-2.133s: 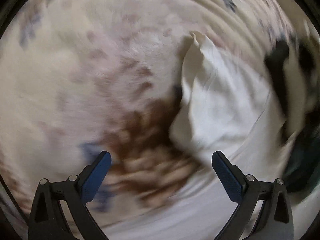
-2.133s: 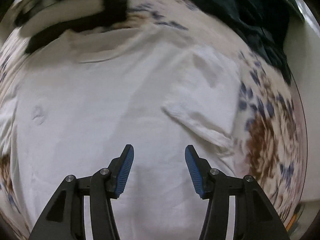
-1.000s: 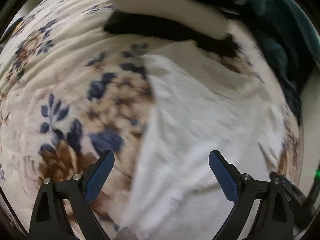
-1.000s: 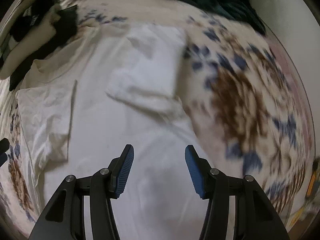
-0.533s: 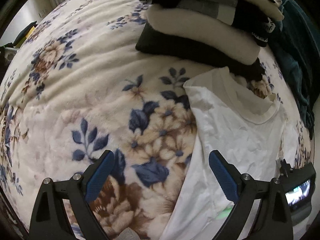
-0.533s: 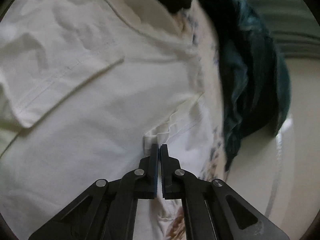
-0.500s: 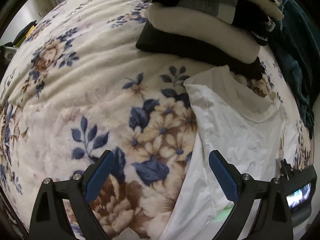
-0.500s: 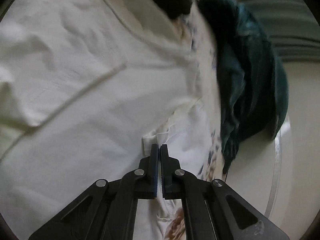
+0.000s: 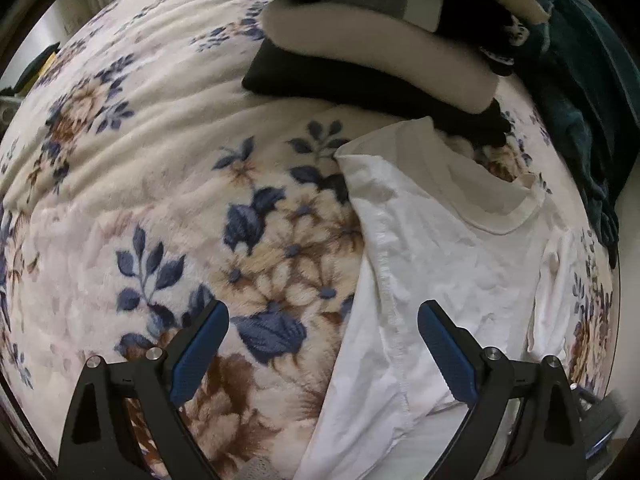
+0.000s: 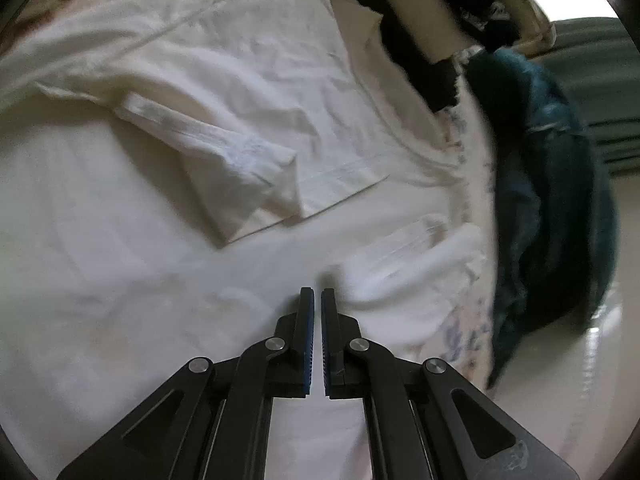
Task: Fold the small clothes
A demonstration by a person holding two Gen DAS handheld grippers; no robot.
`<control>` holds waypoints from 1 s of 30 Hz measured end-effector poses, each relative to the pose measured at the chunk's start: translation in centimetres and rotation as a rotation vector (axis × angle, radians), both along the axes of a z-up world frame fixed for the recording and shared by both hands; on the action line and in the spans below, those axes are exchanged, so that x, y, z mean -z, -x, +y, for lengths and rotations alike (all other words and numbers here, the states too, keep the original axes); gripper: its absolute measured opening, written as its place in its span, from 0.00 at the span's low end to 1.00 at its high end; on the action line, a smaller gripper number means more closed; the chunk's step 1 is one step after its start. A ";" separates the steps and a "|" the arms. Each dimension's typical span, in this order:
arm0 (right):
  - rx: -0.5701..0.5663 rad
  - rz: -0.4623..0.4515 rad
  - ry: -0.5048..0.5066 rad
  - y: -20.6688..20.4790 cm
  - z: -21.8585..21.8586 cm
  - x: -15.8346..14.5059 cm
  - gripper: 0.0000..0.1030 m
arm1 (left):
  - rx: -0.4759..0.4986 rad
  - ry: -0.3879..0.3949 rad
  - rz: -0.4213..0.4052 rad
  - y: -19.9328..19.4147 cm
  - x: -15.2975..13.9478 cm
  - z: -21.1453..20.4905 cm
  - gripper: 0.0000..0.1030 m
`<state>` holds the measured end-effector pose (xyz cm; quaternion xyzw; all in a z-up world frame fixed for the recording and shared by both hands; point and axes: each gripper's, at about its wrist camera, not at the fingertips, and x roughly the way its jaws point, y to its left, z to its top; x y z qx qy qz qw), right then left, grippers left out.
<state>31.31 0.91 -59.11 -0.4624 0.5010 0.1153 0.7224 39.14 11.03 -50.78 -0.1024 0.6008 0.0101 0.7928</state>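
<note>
Left wrist view: left gripper (image 9: 322, 330) has its jaws spread wide, nothing between the blue pads. It hangs over a floral blanket (image 9: 160, 200), with the white T-shirt (image 9: 440, 260) lying flat from 12 to 5 o'clock of the tips. The shirt's left edge is folded in, its seam running down toward 6 o'clock; the neckline sits at 1 o'clock. A stack of folded clothes (image 9: 380, 40) lies at 12 o'clock, just past the collar. Dark teal fabric (image 9: 580, 100) is bunched at 2 o'clock.

Right wrist view: right gripper (image 10: 316, 304) has its jaws drawn together, tips down at the white T-shirt (image 10: 200, 100). No cloth shows in the sliver between the pads, though blur there makes this uncertain. A folded-in sleeve (image 10: 224, 152) lies at 11 o'clock. A rumpled sleeve hem (image 10: 412, 256) is at 2 o'clock, just beside the tips. Dark teal fabric (image 10: 552, 200) is heaped at 2 to 3 o'clock.
</note>
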 end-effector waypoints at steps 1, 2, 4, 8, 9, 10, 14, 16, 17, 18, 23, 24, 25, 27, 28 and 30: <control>0.050 0.024 -0.047 -0.4 -0.3 -0.6 0.02 | 0.006 -0.010 -0.004 0.0 -0.2 -0.2 0.94; 0.142 0.054 -0.137 -1.4 -1.1 -1.8 0.06 | 0.011 -0.025 -0.010 0.0 -0.3 -0.4 0.94; 0.376 0.094 -0.334 -4.3 -3.8 -4.1 0.12 | 0.020 -0.078 -0.023 0.1 -0.4 -0.8 0.94; 0.842 0.189 -0.702 -11.3 -10.1 -5.4 0.13 | 0.014 -0.260 -0.019 -0.1 0.4 -1.9 0.94; 0.918 0.212 -0.754 -12.8 -11.0 -4.9 0.13 | 0.008 -0.280 -0.010 -0.3 0.7 -2.0 0.94; 0.989 0.236 -0.818 -14.5 -12.0 -4.2 0.13 | 0.003 -0.275 -0.003 -0.4 1.0 -2.1 0.94; 1.106 0.254 -0.719 -20.0 -13.3 -0.8 0.13 | -0.034 -0.229 0.024 -0.8 1.6 -1.6 0.94; 1.127 0.257 -0.619 -21.3 -13.6 0.4 0.13 | -0.041 -0.218 0.022 -0.9 1.7 -1.4 0.94; 1.126 0.256 -0.606 -21.5 -13.6 0.6 0.12 | -0.041 -0.216 0.022 -1.0 1.8 -1.3 0.94; 1.121 0.244 -0.590 -21.7 -13.5 0.6 0.09 | -0.041 -0.214 0.023 -1.0 1.9 -1.2 0.94; 1.020 0.151 -0.580 -21.5 -10.7 -2.0 0.00 | -0.055 -0.199 0.032 -0.8 2.1 -0.5 0.94; 0.998 0.147 -0.628 -21.3 -10.1 -2.9 0.00 | -0.060 -0.196 0.033 -0.8 2.2 -0.2 0.94; 0.981 0.149 -0.664 -21.2 -9.6 -3.5 0.00 | -0.064 -0.194 0.034 -0.8 2.1 -0.1 0.94; 0.910 0.175 -0.770 -20.7 -8.0 -5.4 0.00 | -0.074 -0.187 0.036 -0.8 2.3 0.5 0.94; 0.873 0.207 -0.840 -20.6 -7.4 -6.1 0.01 | -0.076 -0.188 0.038 -0.8 2.3 0.6 0.94; 0.812 0.272 -0.877 -20.4 -6.3 -6.8 0.01 | -0.080 -0.184 0.040 -0.9 2.4 0.9 0.94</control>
